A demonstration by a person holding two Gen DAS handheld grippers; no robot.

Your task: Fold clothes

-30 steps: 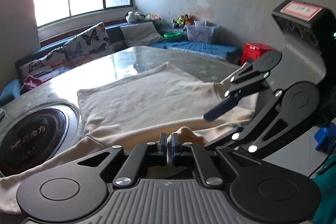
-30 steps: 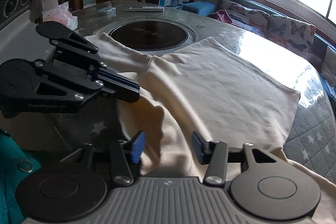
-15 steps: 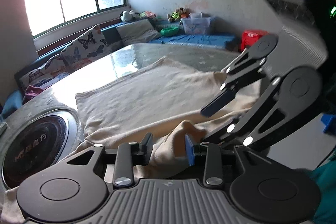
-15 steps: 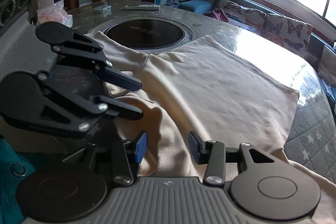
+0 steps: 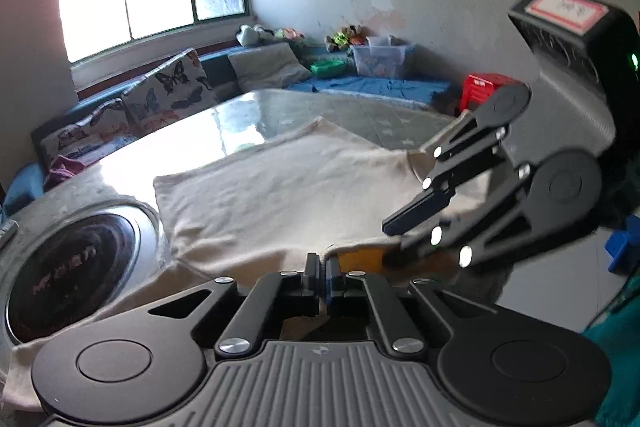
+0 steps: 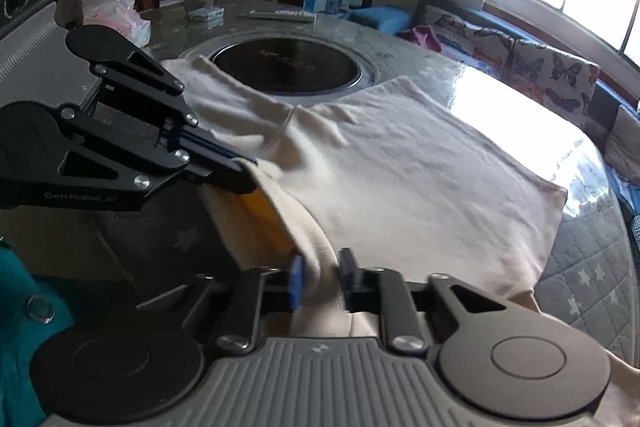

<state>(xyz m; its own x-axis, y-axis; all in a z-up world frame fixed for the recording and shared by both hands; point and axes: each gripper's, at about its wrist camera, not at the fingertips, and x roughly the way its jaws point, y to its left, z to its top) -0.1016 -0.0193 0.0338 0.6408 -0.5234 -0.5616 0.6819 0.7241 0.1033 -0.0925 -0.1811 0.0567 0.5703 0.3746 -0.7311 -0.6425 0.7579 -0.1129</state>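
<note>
Cream garment (image 6: 400, 163) spread on bench (image 6: 592, 267) — left tongs (image 5: 322, 269) clenched on its near edge; right tongs (image 6: 320, 277) closing, pinching a fold.

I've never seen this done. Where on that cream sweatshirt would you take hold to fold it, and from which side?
Best along the near edge of the cream sweatshirt, coming from the table's near side. That edge lifts off the glass-topped table in a loose fold, so jaws can slip around it, while the rest lies flat. Both tools are there: the left gripper has pinched it, and the right gripper is closing on a bunched ridge.
</note>
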